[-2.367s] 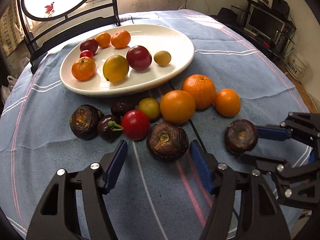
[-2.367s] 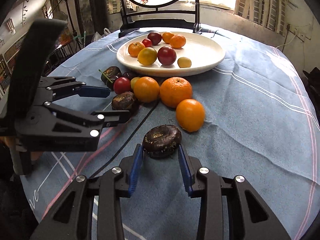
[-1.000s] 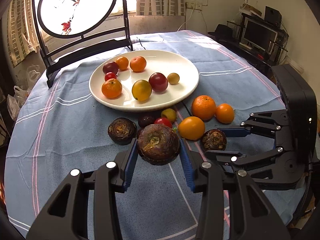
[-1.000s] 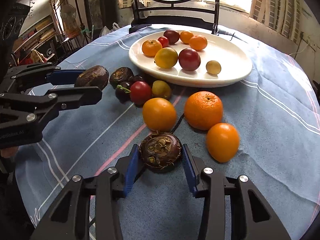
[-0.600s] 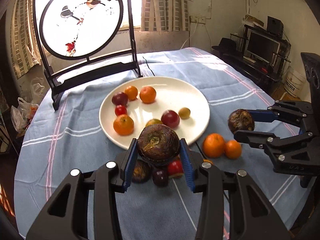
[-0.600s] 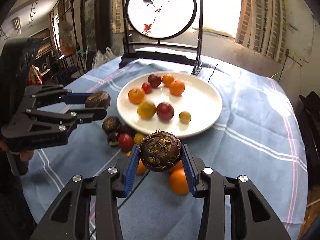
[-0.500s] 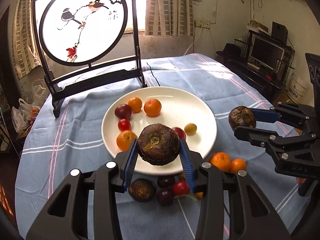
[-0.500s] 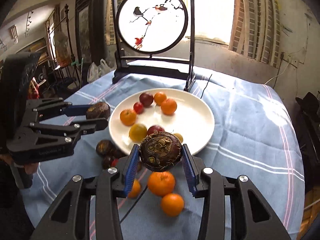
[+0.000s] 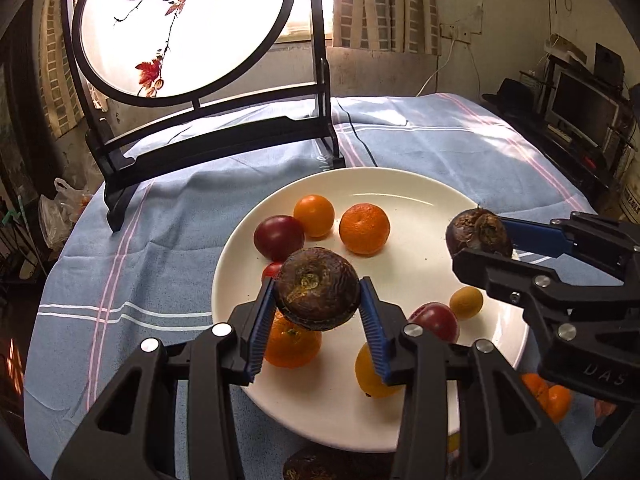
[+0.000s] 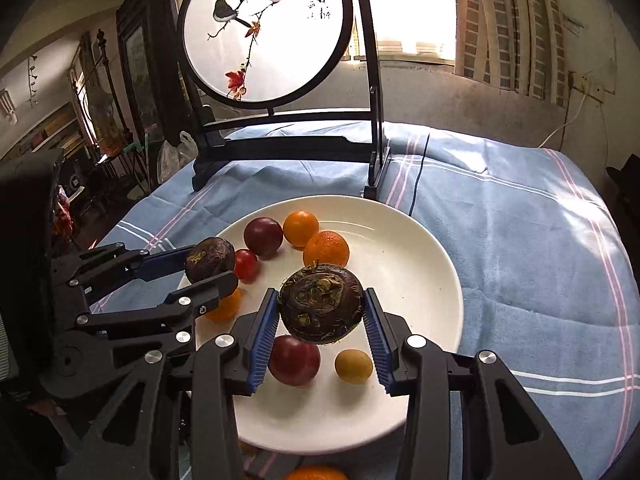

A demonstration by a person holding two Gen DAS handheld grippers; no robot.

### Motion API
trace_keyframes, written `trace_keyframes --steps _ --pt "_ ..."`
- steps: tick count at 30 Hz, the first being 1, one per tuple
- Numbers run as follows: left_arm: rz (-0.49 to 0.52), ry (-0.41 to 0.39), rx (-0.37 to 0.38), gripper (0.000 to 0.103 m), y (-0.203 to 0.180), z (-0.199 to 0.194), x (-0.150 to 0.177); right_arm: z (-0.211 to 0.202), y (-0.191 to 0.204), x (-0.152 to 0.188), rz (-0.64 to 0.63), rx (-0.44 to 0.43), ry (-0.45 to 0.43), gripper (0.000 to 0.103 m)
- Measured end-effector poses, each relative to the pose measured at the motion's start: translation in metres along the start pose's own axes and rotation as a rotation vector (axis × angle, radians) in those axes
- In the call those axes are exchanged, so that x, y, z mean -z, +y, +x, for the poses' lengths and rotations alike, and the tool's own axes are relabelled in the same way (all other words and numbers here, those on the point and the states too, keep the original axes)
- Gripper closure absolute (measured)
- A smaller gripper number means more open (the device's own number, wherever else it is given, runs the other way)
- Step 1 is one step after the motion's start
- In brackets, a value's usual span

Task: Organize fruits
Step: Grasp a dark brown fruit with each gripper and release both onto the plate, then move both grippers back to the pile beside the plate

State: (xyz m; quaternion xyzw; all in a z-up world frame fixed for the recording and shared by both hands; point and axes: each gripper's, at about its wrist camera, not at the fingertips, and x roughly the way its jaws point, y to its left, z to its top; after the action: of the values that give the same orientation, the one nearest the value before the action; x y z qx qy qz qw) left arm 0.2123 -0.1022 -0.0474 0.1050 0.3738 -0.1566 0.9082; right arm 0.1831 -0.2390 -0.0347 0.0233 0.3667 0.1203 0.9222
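Observation:
My left gripper (image 9: 317, 322) is shut on a dark brown water chestnut (image 9: 317, 289) and holds it above the left part of the white plate (image 9: 404, 196). My right gripper (image 10: 320, 326) is shut on a second dark brown water chestnut (image 10: 320, 303) above the plate (image 10: 416, 272). Each gripper shows in the other's view: the right one (image 9: 486, 246) over the plate's right side, the left one (image 10: 206, 266) over its left side. On the plate lie oranges (image 9: 364, 228), dark red fruits (image 9: 279, 237) and a small yellow-green fruit (image 10: 353, 365).
A black-framed round bird screen (image 9: 188, 24) stands behind the plate on the blue striped tablecloth (image 9: 132, 240). Oranges (image 9: 554, 400) and another dark chestnut (image 9: 316, 466) lie on the cloth near the plate's front edge. Shelves with a monitor (image 9: 580, 104) stand at the far right.
Both grippers closed on a water chestnut on the cloth, lifted it, and moved forward over the plate. In the last half second both moved closer to the plate.

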Motion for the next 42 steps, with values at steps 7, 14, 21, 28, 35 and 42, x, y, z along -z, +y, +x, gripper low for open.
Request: trace_keyframes --steps 7,14,21,28,35,42 --pt "-0.003 -0.030 -0.018 0.035 0.000 -0.007 0.002 -0.010 -0.001 0.000 0.006 0.011 -0.054 0.045" --pt "0.034 -0.058 -0.017 0.032 -0.009 -0.026 0.007 -0.042 -0.002 0.013 0.012 0.004 -0.080 0.038" --pt "0.023 -0.102 -0.034 0.024 0.011 -0.070 0.035 -0.091 0.009 0.054 -0.049 0.010 -0.104 0.032" --pt "0.026 -0.031 -0.048 0.021 0.039 -0.088 0.086 -0.104 0.043 0.106 -0.147 -0.039 -0.048 0.028" --pt "-0.045 0.015 -0.065 0.021 0.064 -0.087 0.104 -0.059 0.112 0.132 -0.264 -0.170 0.116 0.055" --pt "-0.021 -0.015 -0.039 0.021 0.068 -0.094 0.107 -0.010 0.114 0.118 -0.133 -0.093 0.204 0.065"
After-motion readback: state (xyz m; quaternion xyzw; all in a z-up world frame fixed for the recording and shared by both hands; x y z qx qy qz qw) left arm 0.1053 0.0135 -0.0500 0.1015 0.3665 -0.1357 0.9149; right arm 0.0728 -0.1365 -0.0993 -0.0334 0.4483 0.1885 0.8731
